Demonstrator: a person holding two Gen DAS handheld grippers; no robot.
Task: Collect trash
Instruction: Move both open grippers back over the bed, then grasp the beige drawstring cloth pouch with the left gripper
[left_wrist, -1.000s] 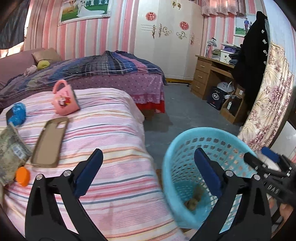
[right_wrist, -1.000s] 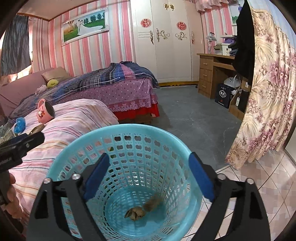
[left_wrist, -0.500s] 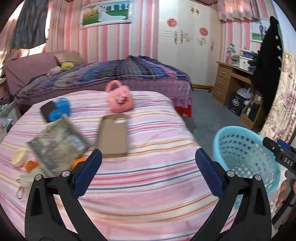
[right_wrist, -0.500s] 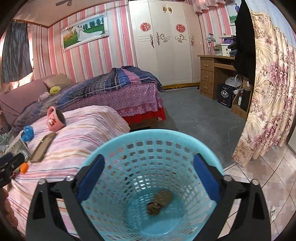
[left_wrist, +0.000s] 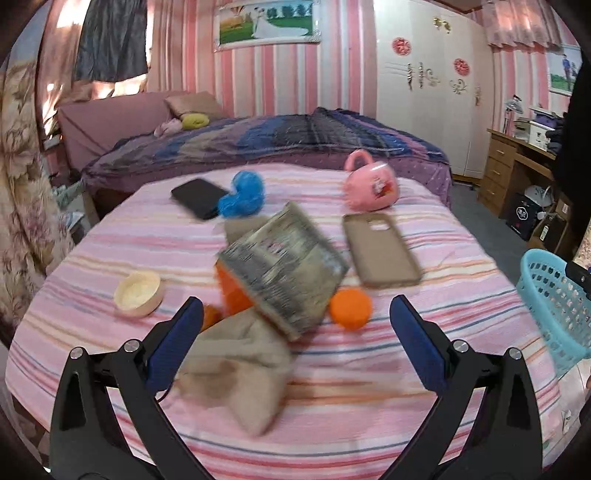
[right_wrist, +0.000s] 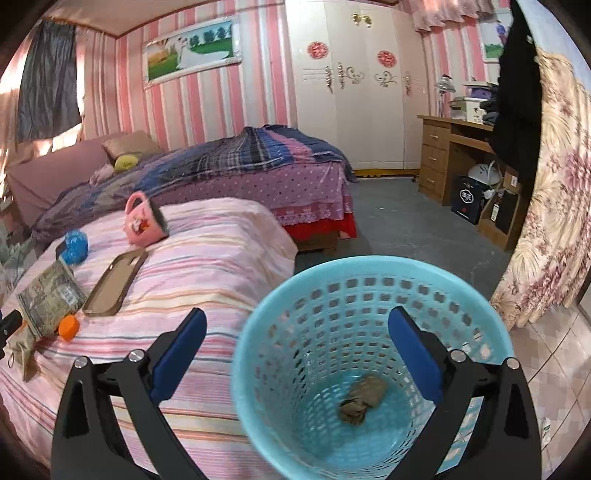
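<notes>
My left gripper (left_wrist: 295, 325) is open and empty above the striped bed (left_wrist: 369, 369). Just ahead of it lie a crumpled beige cloth (left_wrist: 240, 365), a grey foil packet (left_wrist: 284, 258), an orange cap (left_wrist: 350, 303) and an orange piece (left_wrist: 232, 291) under the packet. My right gripper (right_wrist: 297, 339) is open and empty over the rim of the blue trash basket (right_wrist: 369, 350), which holds a crumpled brown wad (right_wrist: 364, 398). The basket also shows at the right edge of the left wrist view (left_wrist: 554, 295).
On the bed lie a phone case (left_wrist: 380, 249), a pink mug (left_wrist: 369, 182) on its side, a blue crumpled ball (left_wrist: 242, 195), a black phone (left_wrist: 199, 197) and a cream lid (left_wrist: 137, 293). A second bed (right_wrist: 240, 166), a desk (right_wrist: 461, 155) and a floral curtain (right_wrist: 554, 203) stand around.
My left gripper swung left from the basket to the bed, so the packet, cloth and orange cap now sit centred ahead of it. The right gripper drifted slightly left over the basket.
</notes>
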